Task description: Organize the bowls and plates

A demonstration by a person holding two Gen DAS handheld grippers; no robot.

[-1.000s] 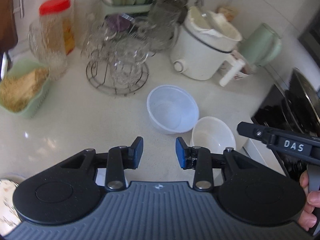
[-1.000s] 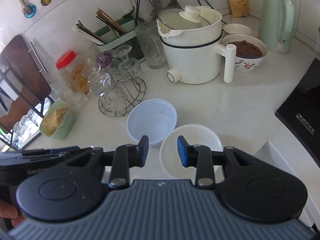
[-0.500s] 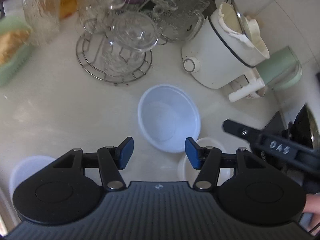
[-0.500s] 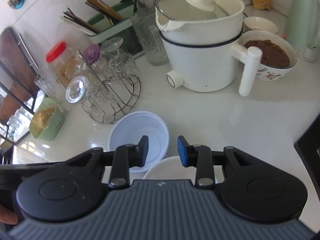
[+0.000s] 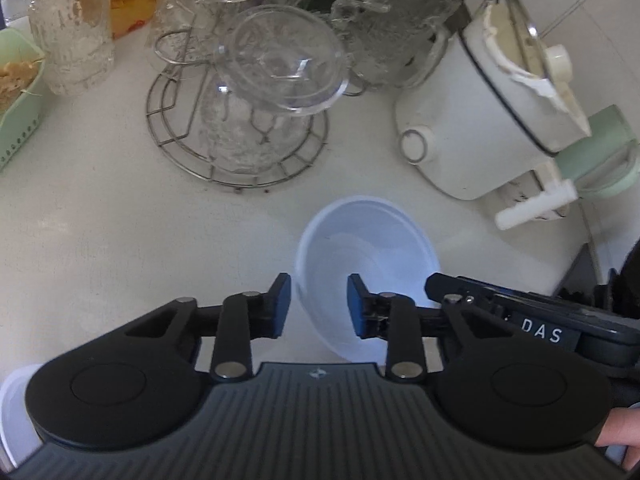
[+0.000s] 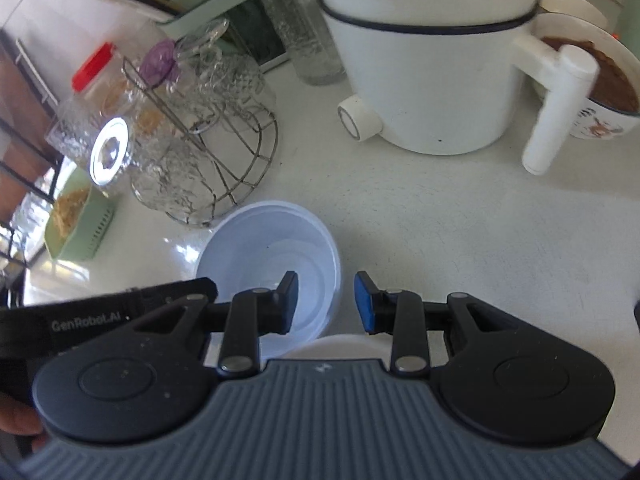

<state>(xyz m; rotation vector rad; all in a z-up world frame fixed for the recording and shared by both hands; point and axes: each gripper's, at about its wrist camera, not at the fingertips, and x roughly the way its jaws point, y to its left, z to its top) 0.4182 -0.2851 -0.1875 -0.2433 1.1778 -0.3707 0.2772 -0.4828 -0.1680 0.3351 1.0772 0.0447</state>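
We've got both grippers low over the white counter (image 5: 100, 220); the pale blue bowl (image 5: 366, 256) sits centre-right in the left wrist view, just below the wire glass rack (image 5: 236, 136), & lower centre-left in the right wrist view (image 6: 268, 256).

Left gripper (image 5: 316, 304): jaws closing, partly apart; the bowl's near-left rim stands in the gap btwn the blue pads, left pad outside the wall, right pad inside the bowl; we can't see the pads pressing on it yet.

Right gripper (image 6: 326, 302): jaws partly apart w/ a moderate gap; its left pad hangs over the bowl's interior, right pad over bare counter; the bowl's right rim is in the gap, no contact visible; nothing held.

A second white bowl (image 6: 332, 346) peeks out at bottom centre of the right wrist view, mostly hidden by the gripper body, touching or just beside the blue one; can't tell which.

White pot w/ side handle (image 6: 432, 80) stands upper right; green basket (image 5: 18, 100) at left edge.
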